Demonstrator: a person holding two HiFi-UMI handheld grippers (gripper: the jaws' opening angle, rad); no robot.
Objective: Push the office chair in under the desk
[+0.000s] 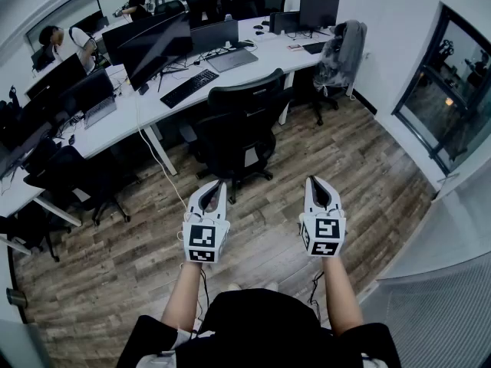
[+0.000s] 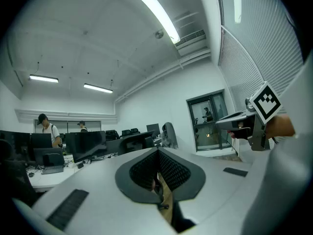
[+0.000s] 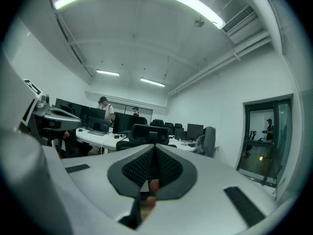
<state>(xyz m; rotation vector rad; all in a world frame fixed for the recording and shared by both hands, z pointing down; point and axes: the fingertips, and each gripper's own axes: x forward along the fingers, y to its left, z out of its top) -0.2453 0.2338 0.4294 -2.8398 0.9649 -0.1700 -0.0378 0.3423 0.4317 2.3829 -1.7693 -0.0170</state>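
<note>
A black office chair [image 1: 244,125] stands pulled out from the long white desk [image 1: 265,61], its back toward me. Its headrest [image 3: 145,132] shows just past the right gripper's jaws. Both grippers hover side by side over the wood floor, short of the chair and apart from it. The left gripper [image 1: 214,185] is shut with nothing in it. The right gripper [image 1: 320,182] is shut too, also empty. In the left gripper view the right gripper's marker cube [image 2: 266,101] shows at the right.
Monitors [image 1: 157,44], a keyboard [image 1: 189,87] and a laptop [image 1: 232,59] sit on the desk. Another black chair [image 1: 73,176] stands at the left, one draped with a grey jacket [image 1: 339,54] at the far right. Two people work at the back. A glass door [image 1: 453,98] is on the right.
</note>
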